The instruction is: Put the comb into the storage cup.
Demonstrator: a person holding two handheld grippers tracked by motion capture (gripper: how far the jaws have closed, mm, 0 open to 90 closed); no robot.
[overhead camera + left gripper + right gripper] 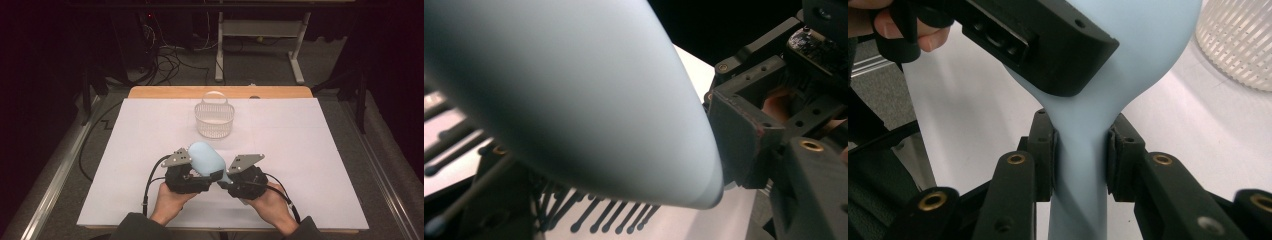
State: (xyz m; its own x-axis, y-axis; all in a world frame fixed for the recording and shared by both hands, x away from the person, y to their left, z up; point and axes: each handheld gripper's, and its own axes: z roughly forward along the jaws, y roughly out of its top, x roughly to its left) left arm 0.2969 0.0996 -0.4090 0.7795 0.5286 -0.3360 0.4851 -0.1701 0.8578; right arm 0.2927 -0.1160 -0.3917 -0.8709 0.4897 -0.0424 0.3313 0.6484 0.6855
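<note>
From the high view, one pale blue bulb (205,159) sits between two claws near the worktop's (300,150) near edge, its round end toward the far edge; one white basket (215,120) stands beyond it at mid worktop. Both hands come in from the near edge, angled inward: left claw (212,176), right claw (225,181).

In the left claw view, the bulb looms blurred; whether this claw is clamped cannot be told.

In the right claw view, the right claw's jaws clamp the bulb's narrow neck.
</note>
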